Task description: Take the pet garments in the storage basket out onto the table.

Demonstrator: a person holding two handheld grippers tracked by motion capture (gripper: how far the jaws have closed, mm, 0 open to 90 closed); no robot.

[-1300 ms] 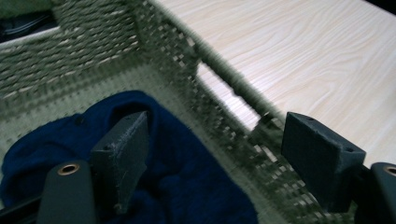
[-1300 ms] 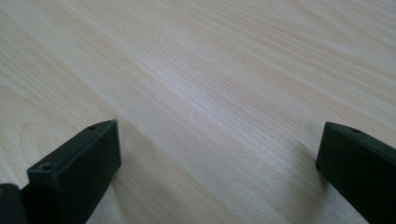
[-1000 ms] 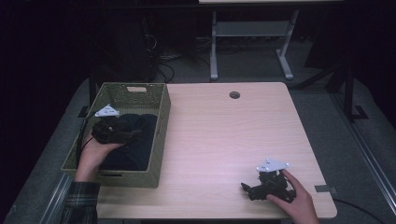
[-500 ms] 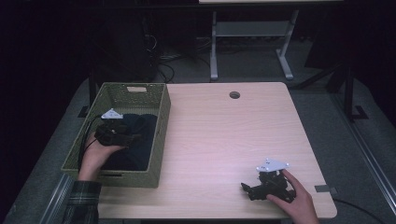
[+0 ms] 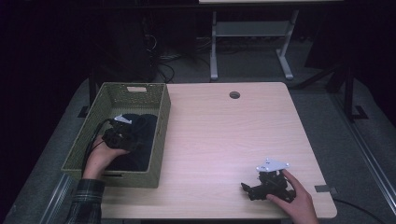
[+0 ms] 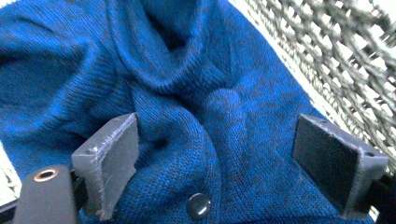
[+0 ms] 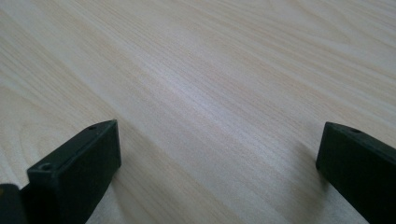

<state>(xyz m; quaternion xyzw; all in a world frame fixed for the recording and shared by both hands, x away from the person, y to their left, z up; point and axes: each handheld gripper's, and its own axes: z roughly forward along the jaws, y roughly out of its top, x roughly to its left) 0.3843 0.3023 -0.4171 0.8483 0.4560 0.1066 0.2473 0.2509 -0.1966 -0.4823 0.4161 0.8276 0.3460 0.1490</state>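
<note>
The table is bare light wood, with a green woven basket standing along its left edge. In the basket lies a blue knit sweater — dark in the high view, clearly blue in the left gripper view — bunched in folds against the basket wall.

The left gripper is down inside the basket, jaws spread wide and straddling a raised fold of the sweater; nothing is pinched yet. The fold runs straight ahead between the jaws, so the grab likely turns on closing right where it stands. A small dark button sits just before the jaws.

The right gripper rests well apart at the table's near right — jaws wide, holding nothing.
</note>
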